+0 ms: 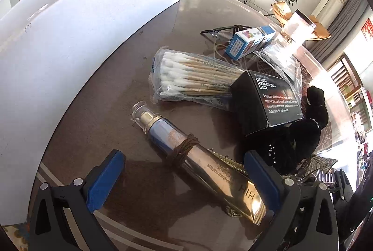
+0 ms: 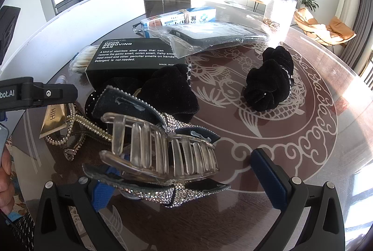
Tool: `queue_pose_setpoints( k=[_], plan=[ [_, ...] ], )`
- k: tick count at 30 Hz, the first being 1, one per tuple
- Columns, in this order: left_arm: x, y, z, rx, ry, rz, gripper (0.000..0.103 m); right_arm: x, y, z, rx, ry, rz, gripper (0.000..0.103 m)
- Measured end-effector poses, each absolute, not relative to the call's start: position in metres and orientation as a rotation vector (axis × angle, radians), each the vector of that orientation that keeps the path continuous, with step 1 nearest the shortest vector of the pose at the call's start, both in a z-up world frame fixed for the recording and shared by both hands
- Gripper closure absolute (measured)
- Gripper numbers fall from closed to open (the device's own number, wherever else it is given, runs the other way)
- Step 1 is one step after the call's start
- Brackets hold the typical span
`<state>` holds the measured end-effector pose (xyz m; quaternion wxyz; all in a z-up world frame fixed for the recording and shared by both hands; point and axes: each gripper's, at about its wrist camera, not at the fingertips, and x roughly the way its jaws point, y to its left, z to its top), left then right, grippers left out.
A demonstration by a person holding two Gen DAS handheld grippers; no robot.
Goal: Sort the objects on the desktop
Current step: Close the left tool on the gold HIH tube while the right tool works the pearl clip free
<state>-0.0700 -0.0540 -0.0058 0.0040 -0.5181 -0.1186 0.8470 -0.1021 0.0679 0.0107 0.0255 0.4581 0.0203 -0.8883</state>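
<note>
Two grippers hovered over the round glass-topped table (image 2: 303, 92). The left gripper (image 1: 184, 177) stood wide apart, its blue pads on either side of a gold and blue tube (image 1: 198, 160) lying flat, a brown hair tie (image 1: 184, 149) looped around its middle. Beyond the tube lay a bag of cotton swabs (image 1: 193, 77), a black odor removing bar box (image 1: 268, 99) resting on its end. The right gripper (image 2: 186, 181) was also wide apart, with a clear hair claw with a rhinestone bow (image 2: 163, 153) lying between its fingers. One black scrunchie (image 2: 270, 83) sat apart on the fish pattern, another (image 2: 172, 92) just beside the box.
</note>
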Motion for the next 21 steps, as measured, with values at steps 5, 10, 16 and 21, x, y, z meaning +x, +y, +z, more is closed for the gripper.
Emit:
queue_pose_setpoints(
  k=[5, 10, 16, 21],
  plan=[
    [-0.047, -0.086, -0.008, -1.637, -0.344, 2.664, 0.0, -0.102, 0.068, 0.011, 1.416, 0.063, -2.747, 0.0],
    [-0.04, -0.105, -0.011, -1.638, -0.331, 2.673, 0.0, -0.102, 0.068, 0.011, 1.416, 0.062, -2.747, 0.0],
    [-0.055, -0.092, -0.014, -1.689, -0.269, 2.737, 0.0, -0.102, 0.067, 0.011, 1.417, 0.061, -2.748, 0.0],
    [-0.054, -0.071, -0.02, -1.582, 0.028, 2.695, 0.0, -0.102, 0.067, 0.011, 1.417, 0.061, -2.748, 0.0]
  ],
)
